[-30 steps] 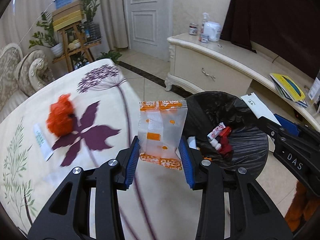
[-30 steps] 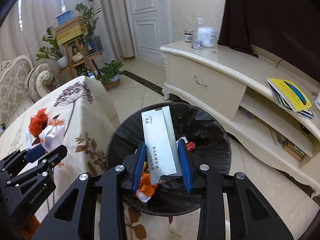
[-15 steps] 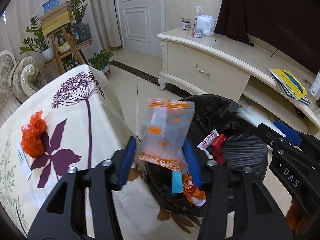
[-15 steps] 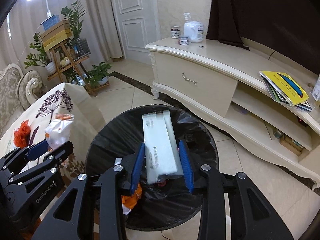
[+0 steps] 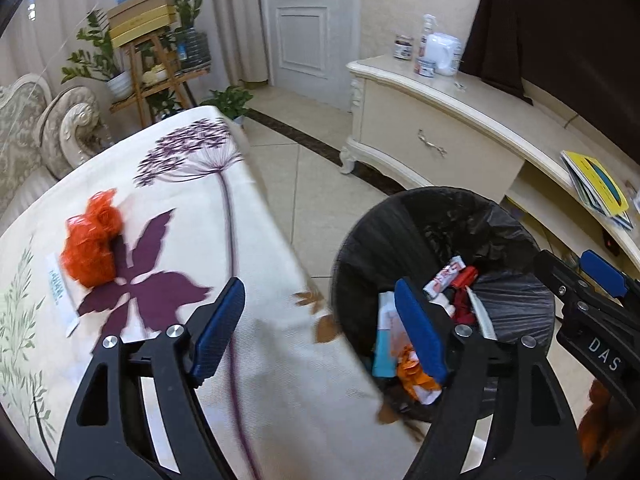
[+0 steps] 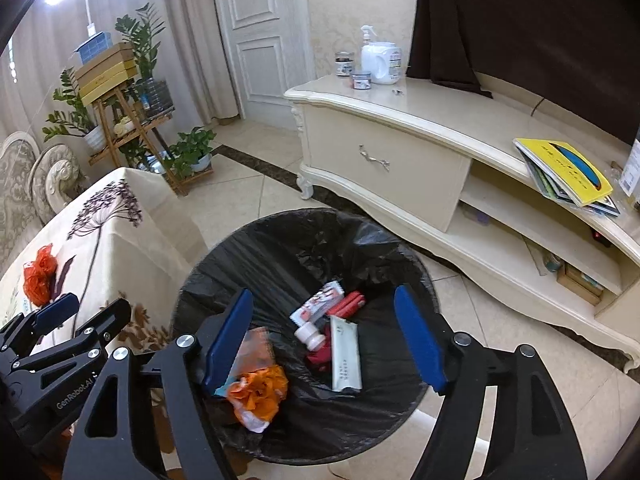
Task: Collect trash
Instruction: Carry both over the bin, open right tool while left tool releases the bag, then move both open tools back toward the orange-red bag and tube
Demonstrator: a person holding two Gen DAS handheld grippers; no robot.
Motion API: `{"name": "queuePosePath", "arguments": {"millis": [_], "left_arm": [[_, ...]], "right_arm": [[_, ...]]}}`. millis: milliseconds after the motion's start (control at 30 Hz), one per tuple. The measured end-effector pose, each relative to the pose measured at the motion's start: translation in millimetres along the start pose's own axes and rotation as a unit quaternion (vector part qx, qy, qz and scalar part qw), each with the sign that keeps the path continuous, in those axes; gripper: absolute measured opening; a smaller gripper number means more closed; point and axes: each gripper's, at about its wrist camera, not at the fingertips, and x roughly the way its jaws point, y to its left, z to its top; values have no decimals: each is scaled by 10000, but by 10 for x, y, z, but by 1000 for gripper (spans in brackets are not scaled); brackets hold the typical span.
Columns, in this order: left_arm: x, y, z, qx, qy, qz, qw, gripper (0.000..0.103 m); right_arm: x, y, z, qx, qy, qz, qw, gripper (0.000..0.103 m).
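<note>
A black-lined trash bin (image 6: 256, 256) stands on the floor beside the table; it also shows in the left wrist view (image 5: 380, 232). Inside lie a long white packet (image 6: 346, 356), an orange-printed clear wrapper (image 6: 256, 392), a white tube and red scraps. My right gripper (image 6: 324, 340) is open and empty above the bin. My left gripper (image 5: 320, 328) is open and empty over the table edge next to the bin. A crumpled orange bag (image 5: 92, 240) and a white sachet (image 5: 60, 292) lie on the floral tablecloth (image 5: 180, 200).
A cream TV cabinet (image 6: 400, 148) runs along the wall behind the bin, with bottles on top and yellow books (image 6: 568, 172) on its shelf. A sofa (image 5: 40, 120) and a plant stand (image 5: 152, 60) sit past the table. Tiled floor lies between.
Both grippers opened. The white packet dropped from the right gripper and the orange-printed wrapper dropped from the left gripper; both now lie in the bin. The left gripper swung back toward the table.
</note>
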Motion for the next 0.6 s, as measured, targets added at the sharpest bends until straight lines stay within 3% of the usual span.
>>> {"name": "queuePosePath", "arguments": {"millis": [200, 600], "left_arm": [[-148, 398, -85, -251, -17, 213, 9995, 78], [-436, 1586, -333, -992, 6, 1016, 9899, 79]], "right_arm": [[-21, 301, 0, -56, -43, 324, 9995, 80], [-24, 1336, 5, -716, 111, 950, 9928, 81]]}}
